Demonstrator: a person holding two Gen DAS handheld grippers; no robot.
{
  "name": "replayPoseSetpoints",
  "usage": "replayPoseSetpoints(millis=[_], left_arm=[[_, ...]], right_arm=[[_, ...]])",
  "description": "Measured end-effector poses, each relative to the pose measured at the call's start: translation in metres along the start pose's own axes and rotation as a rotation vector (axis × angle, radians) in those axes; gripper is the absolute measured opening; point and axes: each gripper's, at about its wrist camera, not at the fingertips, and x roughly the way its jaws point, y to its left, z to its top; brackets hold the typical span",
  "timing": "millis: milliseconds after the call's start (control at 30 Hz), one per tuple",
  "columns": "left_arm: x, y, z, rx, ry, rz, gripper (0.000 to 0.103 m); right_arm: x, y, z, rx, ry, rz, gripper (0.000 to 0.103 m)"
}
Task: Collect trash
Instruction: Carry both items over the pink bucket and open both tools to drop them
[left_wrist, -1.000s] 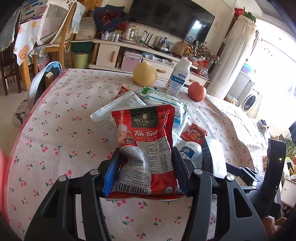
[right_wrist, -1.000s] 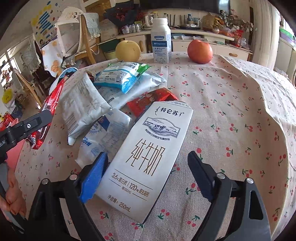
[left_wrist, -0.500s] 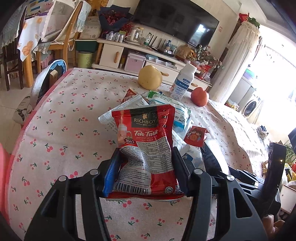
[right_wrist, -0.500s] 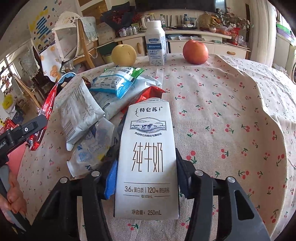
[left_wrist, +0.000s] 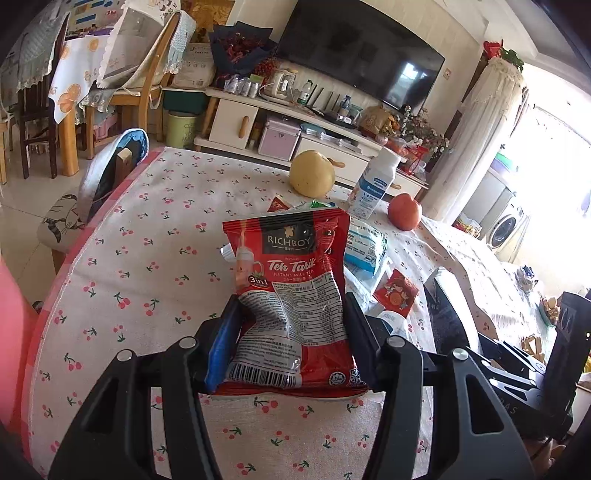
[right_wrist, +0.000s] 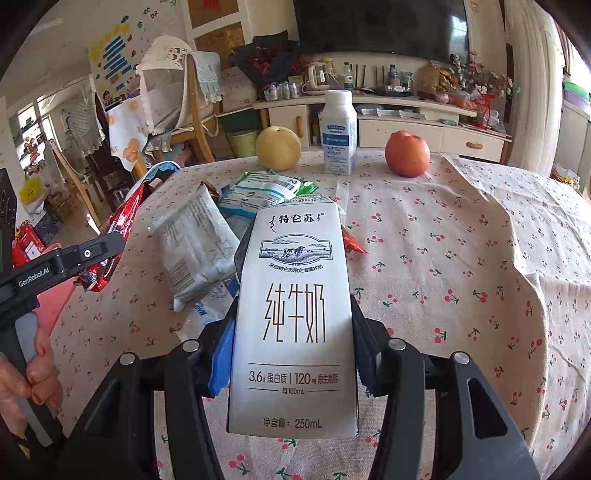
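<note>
The left hand-held gripper (left_wrist: 291, 332) clamps a red Teh Tarik sachet (left_wrist: 291, 291) between its pads, raised clear of the cherry-print worktop (left_wrist: 147, 236). The right hand-held gripper (right_wrist: 291, 339) grips a white milk carton (right_wrist: 293, 317) by its sides — also lifted. More wrappers (right_wrist: 195, 243) lie heaped on the worktop beyond it, near a pear (right_wrist: 277, 147), a milk bottle (right_wrist: 339, 133) and an apple (right_wrist: 407, 153).
</note>
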Motion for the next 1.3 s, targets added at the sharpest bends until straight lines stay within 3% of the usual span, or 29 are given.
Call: replayPoseSetpoints(millis=[400, 600, 1000, 1300], left_arm=[[-0.029, 0.048, 0.015, -0.137, -0.094, 0.201, 0.056], [-0.047, 0.082, 0.020, -0.221, -0.150, 0.356, 0.056], [-0.104, 0.167, 0.022, -0.507, -0.264, 0.552, 0.056], [-0.144, 0.229, 0.010, -0.721, -0.327, 0.656, 0.056]], right_arm=[[-0.007, 0.070, 0.007, -0.086, -0.013, 0.118, 0.054], [-0.005, 0.115, 0.008, -0.112, 0.007, 0.198, 0.054], [0.022, 0.224, 0.026, -0.189, 0.064, 0.400, 0.055], [0.048, 0.313, 0.039, -0.308, 0.105, 0.528, 0.055]])
